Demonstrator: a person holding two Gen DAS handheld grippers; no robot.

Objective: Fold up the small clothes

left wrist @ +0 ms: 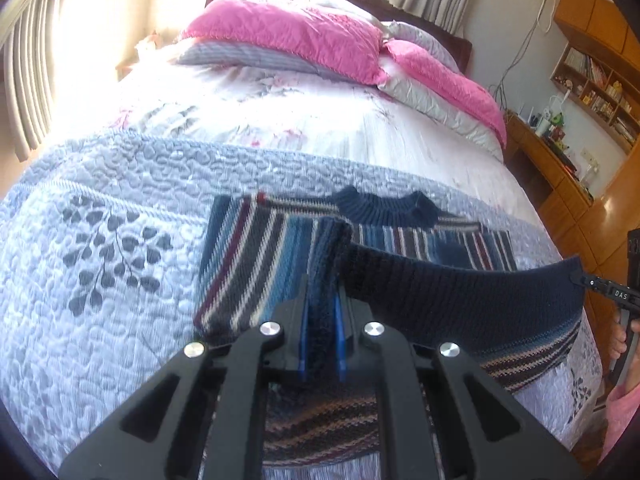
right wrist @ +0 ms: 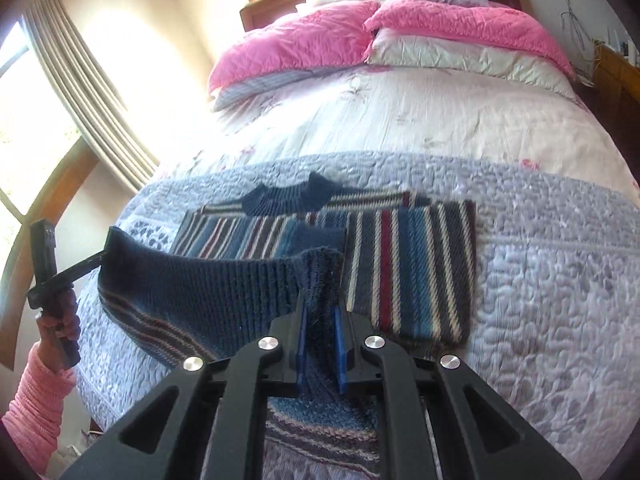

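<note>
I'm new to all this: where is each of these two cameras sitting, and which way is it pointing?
Left wrist view: sits on the left gripper, looks along its jaws across the bed toward the pink pillows; the right gripper and hand show at the right edge.
Right wrist view: sits on the right gripper, faces the same way; the left gripper, hand and pink sleeve show at the left edge.
Shared: the striped sweater, its navy hem clamped in both jaws, and the quilt.

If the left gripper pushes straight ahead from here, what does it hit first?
The left gripper, jaws shut on the striped sweater's navy hem, points at that sweater's folded body on the quilt. It likely meets that first, though depth is unclear.
</note>
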